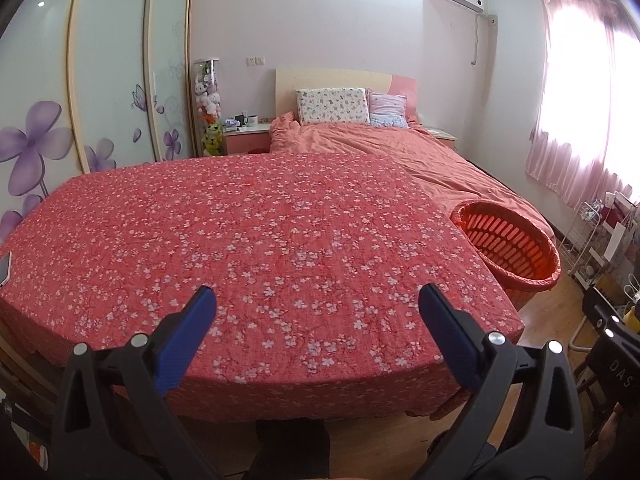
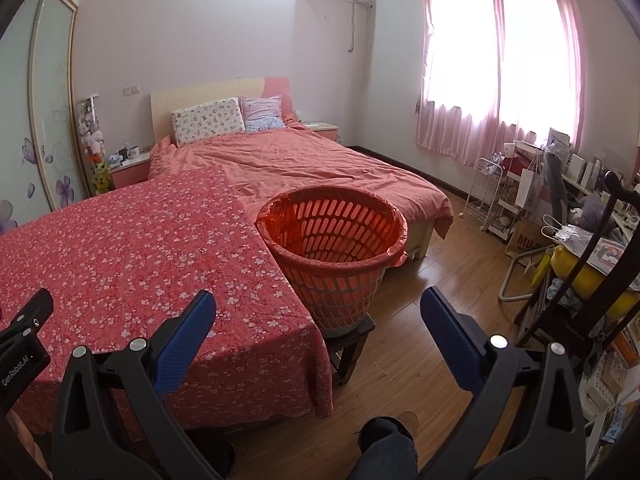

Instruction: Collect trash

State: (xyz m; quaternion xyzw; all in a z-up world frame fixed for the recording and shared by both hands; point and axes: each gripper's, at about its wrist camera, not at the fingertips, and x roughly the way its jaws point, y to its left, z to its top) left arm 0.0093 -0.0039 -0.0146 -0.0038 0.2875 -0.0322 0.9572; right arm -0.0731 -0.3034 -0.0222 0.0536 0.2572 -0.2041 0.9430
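Observation:
An orange slatted basket point(image 2: 334, 240) lined with an orange bag stands on a small dark stool point(image 2: 352, 340) at the right edge of a table under a red flowered cloth point(image 1: 256, 248). The basket also shows in the left wrist view point(image 1: 508, 244). I see no trash on the cloth. My left gripper point(image 1: 316, 300) is open and empty over the table's near edge. My right gripper point(image 2: 316, 304) is open and empty, near the table's right corner, in front of the basket. The left gripper's body point(image 2: 24, 340) shows at the left of the right wrist view.
A bed point(image 2: 304, 168) with an orange cover lies behind the table. A phone point(image 1: 5, 268) lies at the table's left edge. A white wire rack point(image 2: 486, 196), a cluttered desk and a dark chair point(image 2: 580, 280) stand at the right. Wood floor point(image 2: 420, 340) lies right of the table.

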